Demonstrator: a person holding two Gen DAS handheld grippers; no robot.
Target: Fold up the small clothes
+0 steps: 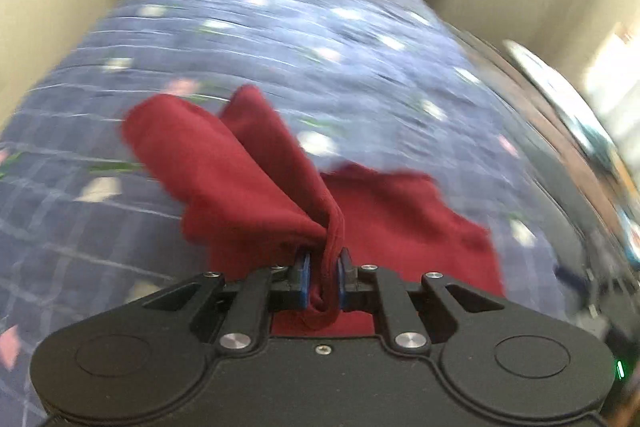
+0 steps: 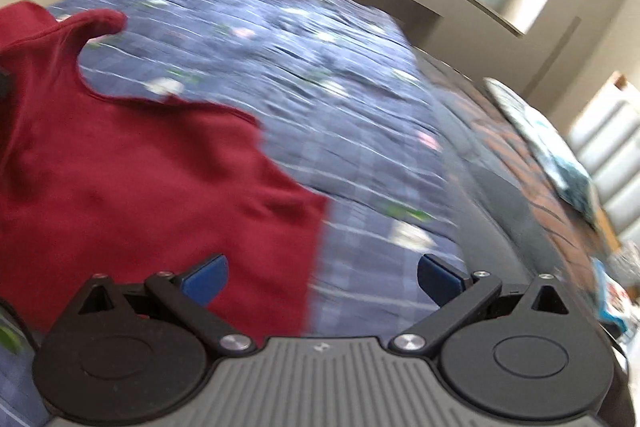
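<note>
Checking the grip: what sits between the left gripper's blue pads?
A bunched fold of the red garment, pinched between the left gripper pads, seen in the left wrist view.

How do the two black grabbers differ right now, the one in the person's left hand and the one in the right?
The left gripper is shut on a bunched edge of the red garment; the right gripper stands open and holds nothing. The left one's blue pads sit close together with cloth between; the right one's are spread wide above the garment and the blue bedspread. Both have black linkages and blue pads.
</note>
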